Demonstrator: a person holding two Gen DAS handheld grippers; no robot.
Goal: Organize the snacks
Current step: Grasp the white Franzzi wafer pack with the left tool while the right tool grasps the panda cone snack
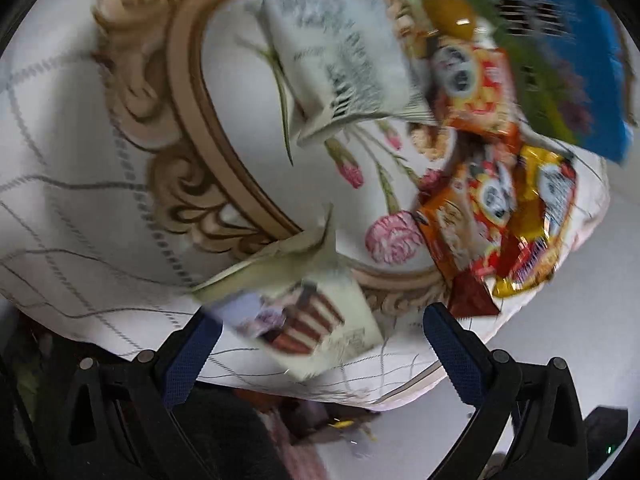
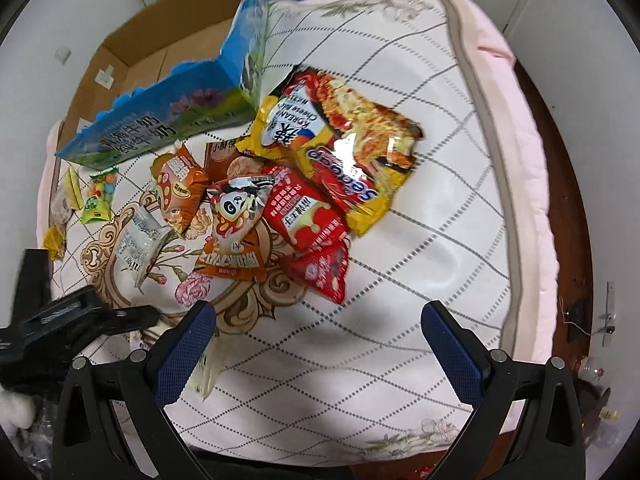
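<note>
Nearest the left wrist camera, the left hand-held gripper (image 1: 320,334) has its blue-padded fingers spread wide, and a pale flat snack packet with a red-striped popcorn print (image 1: 304,320) sits between them. It's blurry, so whether either pad actually touches it can't be told. Just past it lies a white sachet with grey print (image 1: 340,68) inside the gold oval frame of the quilted floral cover (image 1: 80,208), with orange and yellow wrappers off to the right.

The right hand-held gripper (image 2: 318,340) is also wide open, holding nothing, hanging over bare grid-patterned cover. Beyond it sits the snack pile: a red triangular packet (image 2: 326,274), an orange panda-print bag (image 2: 236,232), a red sachet with white label (image 2: 306,216), then a big yellow-and-red Korean cheese noodle pack (image 2: 344,136). A small green candy bag (image 2: 98,198) lies well to the left. Farthest back, a blue-and-green printed carton (image 2: 172,116) stands open, with a brown cardboard box (image 2: 160,48) behind it.
</note>
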